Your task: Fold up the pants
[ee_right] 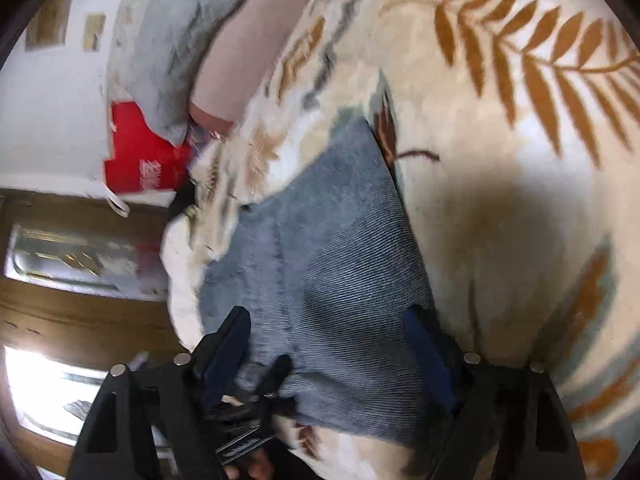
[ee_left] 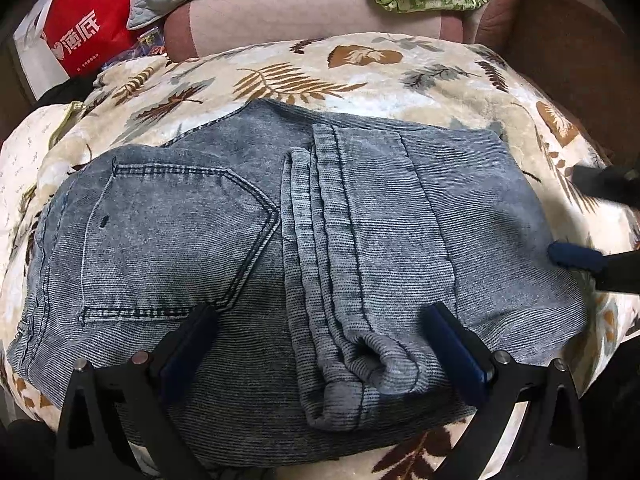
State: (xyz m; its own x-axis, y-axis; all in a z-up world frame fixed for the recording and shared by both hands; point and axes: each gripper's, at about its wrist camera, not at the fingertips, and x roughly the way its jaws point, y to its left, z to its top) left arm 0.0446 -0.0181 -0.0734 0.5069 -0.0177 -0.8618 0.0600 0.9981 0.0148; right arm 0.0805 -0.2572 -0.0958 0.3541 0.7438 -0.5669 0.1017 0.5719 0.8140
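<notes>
**A:** Where do the jeans [ee_left: 280, 248] lie, and which way does their long axis run?

**B:** They lie folded on the leaf-print blanket [ee_left: 360, 68], which covers a sofa. In the left wrist view the long axis runs left to right: back pocket [ee_left: 168, 240] at the left, the doubled leg with its hem [ee_left: 360, 364] laid across the middle. The left gripper [ee_left: 320, 320] sits over the near edge, jaws spread wide, one on each side of the hem, with no pad pressing cloth together.

**A:** And the right gripper [ee_right: 328, 328]?

**B:** It stands at the right-hand end of the bundle, jaws apart and holding nothing; denim [ee_right: 320, 248] lies between them, unpinched. For a fold across the length, that end is judged nearer to the right hand, the pocket end to the left.

**A:** What does each view add?

**B:** The left view shows the whole bundle and one blue pad [ee_left: 576, 258] of the right gripper at the far right edge. The right view, blurred, shows only one end, plus a red bag [ee_right: 140, 152] and wooden furniture [ee_right: 60, 312] beyond.
</notes>
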